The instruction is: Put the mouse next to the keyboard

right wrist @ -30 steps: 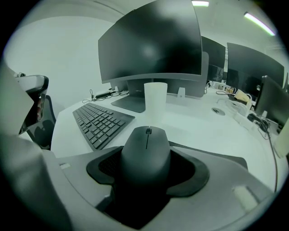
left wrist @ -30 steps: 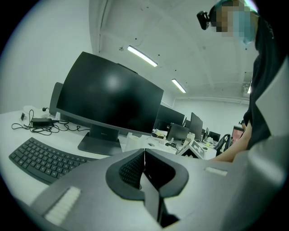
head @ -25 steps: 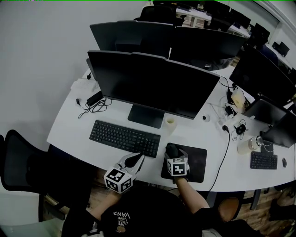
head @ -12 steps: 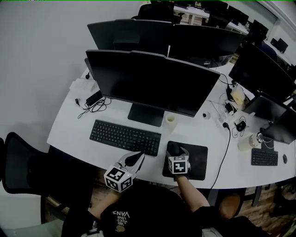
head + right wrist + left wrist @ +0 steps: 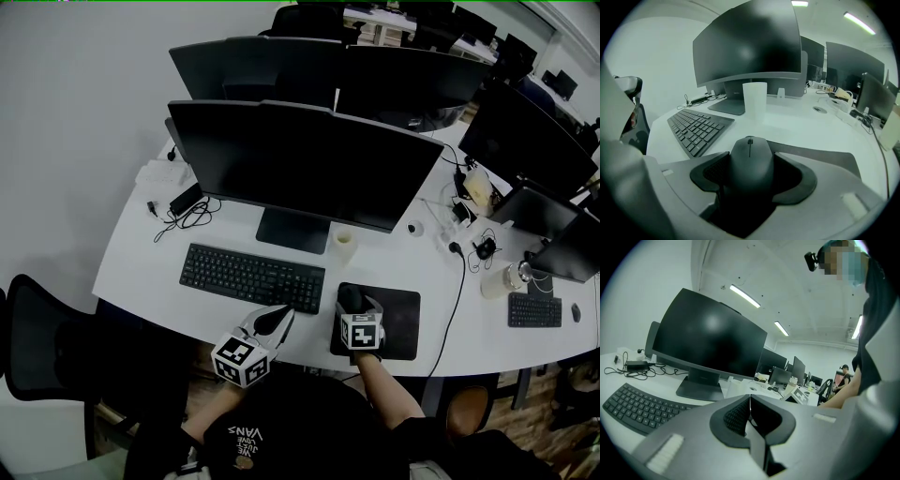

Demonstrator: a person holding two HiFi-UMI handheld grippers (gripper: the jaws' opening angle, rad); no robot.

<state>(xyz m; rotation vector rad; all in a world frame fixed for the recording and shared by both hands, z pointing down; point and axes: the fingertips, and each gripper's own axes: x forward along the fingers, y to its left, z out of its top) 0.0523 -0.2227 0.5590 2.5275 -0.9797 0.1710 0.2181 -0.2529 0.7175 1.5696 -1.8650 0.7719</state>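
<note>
A black mouse (image 5: 751,161) sits between the jaws of my right gripper (image 5: 752,171), which is shut on it over the left part of the black mouse pad (image 5: 399,319). In the head view the mouse (image 5: 350,300) pokes out ahead of the right gripper (image 5: 356,314). The black keyboard (image 5: 251,277) lies on the white desk (image 5: 131,253) to the left of the pad, also visible in the right gripper view as the keyboard (image 5: 696,129). My left gripper (image 5: 274,325) hovers near the desk's front edge, jaws shut on nothing, just below the keyboard's right end.
A large monitor (image 5: 300,169) on its stand (image 5: 292,232) rises behind the keyboard. A white paper cup (image 5: 345,247) stands between stand and pad. Cables and an adapter (image 5: 183,208) lie at the left. More monitors, cables and a second keyboard (image 5: 534,310) crowd the right side.
The view has shifted slightly. The right gripper with the mouse stays at the pad's left part. The left gripper has not moved.
</note>
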